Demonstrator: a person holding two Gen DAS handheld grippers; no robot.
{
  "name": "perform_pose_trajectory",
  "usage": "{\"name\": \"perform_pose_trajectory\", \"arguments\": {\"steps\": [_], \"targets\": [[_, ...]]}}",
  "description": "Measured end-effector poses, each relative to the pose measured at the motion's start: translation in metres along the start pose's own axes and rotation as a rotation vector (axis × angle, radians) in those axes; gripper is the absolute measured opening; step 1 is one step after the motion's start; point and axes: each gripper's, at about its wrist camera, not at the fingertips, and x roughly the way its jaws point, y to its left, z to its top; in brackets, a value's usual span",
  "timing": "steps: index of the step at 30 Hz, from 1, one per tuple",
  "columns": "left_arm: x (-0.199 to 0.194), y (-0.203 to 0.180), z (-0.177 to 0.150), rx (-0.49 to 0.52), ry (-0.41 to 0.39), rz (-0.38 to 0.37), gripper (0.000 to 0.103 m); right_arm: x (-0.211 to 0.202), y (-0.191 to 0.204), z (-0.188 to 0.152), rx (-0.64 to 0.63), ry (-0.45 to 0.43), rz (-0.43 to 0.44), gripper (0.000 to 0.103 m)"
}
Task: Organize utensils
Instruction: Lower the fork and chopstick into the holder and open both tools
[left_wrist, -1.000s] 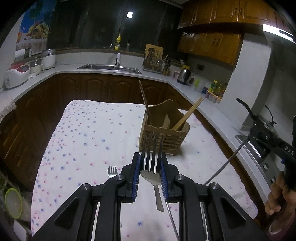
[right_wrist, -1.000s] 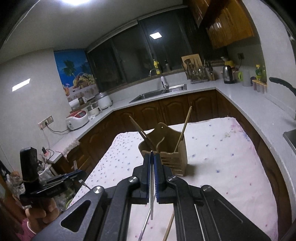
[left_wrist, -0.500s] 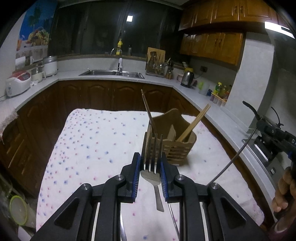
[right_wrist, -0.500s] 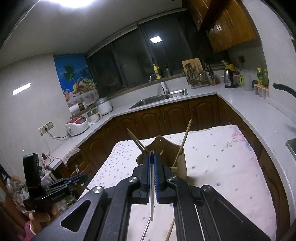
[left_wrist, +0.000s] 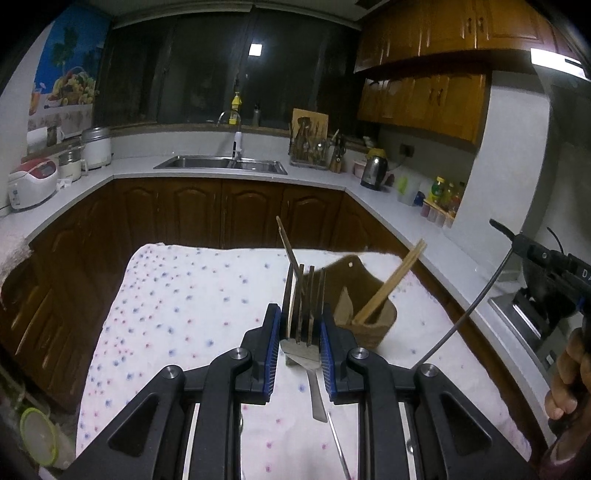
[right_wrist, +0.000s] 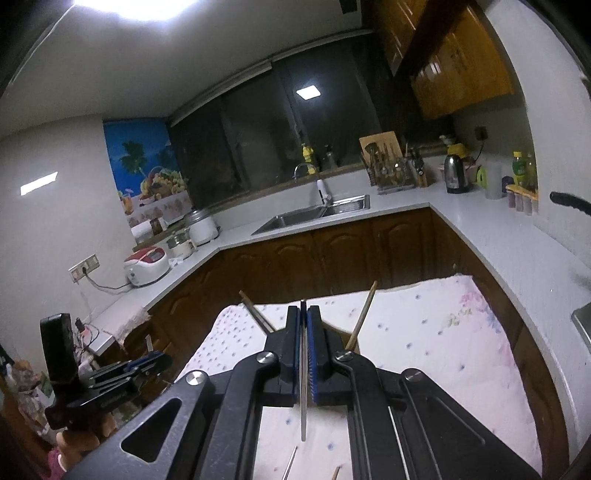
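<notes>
The left gripper (left_wrist: 298, 334) squeezes a shiny metal fork (left_wrist: 303, 314); the right gripper (right_wrist: 303, 332) pinches a thin flat metal utensil (right_wrist: 303, 387) above the spotted white tablecloth (left_wrist: 192, 306)

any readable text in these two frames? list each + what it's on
"DA", cut off by the frame edge: white letters on the black body of the right claw unit, left wrist view.
Embossed lettering on the black left claw unit, right wrist view: too blurred to read.
Labels on the yellow-capped bottles on the white countertop: too small to read.
</notes>
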Motion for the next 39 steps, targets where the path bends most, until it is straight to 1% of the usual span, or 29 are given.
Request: {"name": "perform_pose_trajectory", "arguments": {"steps": [3, 8, 13, 17, 19, 21, 23, 24, 28, 32, 34, 39], "targets": [[0.01, 0.004, 0.011, -0.011, -0.013, -0.001, 0.018, 0.007, -0.005, 0.014, -0.004, -0.025, -0.015, 0.004], [0.03, 0.012, 0.028, -0.034, -0.062, -0.001, 0.018, 0.024, -0.018, 0.033, 0.022, -0.056, -0.026, 0.004], [0.057, 0.014, 0.04, -0.051, -0.114, -0.005, 0.018, 0.042, -0.026, 0.047, 0.031, -0.086, -0.043, 0.004], [0.085, 0.013, 0.04, -0.058, -0.142, 0.001, 0.017, 0.059, -0.026, 0.046, 0.015, -0.082, -0.058, 0.004], [0.103, 0.012, 0.036, -0.063, -0.137, 0.008, 0.015, 0.066, -0.025, 0.043, 0.005, -0.08, -0.065, 0.004], [0.119, 0.012, 0.03, -0.079, -0.132, -0.003, 0.015, 0.074, -0.026, 0.038, -0.002, -0.075, -0.07, 0.004], [0.134, 0.013, 0.026, -0.093, -0.138, 0.001, 0.012, 0.08, -0.027, 0.033, -0.007, -0.07, -0.078, 0.004], [0.139, 0.014, 0.026, -0.099, -0.139, -0.001, 0.005, 0.083, -0.028, 0.032, -0.006, -0.066, -0.076, 0.004], [0.161, 0.019, 0.025, -0.127, -0.117, -0.008, 0.005, 0.089, -0.032, 0.029, -0.001, -0.055, -0.08, 0.004], [0.166, 0.022, 0.033, -0.116, -0.134, -0.016, 0.003, 0.089, -0.036, 0.03, 0.007, -0.056, -0.075, 0.004], [0.161, 0.025, 0.033, -0.108, -0.138, -0.02, 0.002, 0.09, -0.036, 0.031, 0.01, -0.059, -0.069, 0.004], [0.157, 0.021, 0.029, -0.084, -0.168, 0.014, 0.001, 0.096, -0.032, 0.031, 0.006, -0.06, -0.06, 0.004]]}}
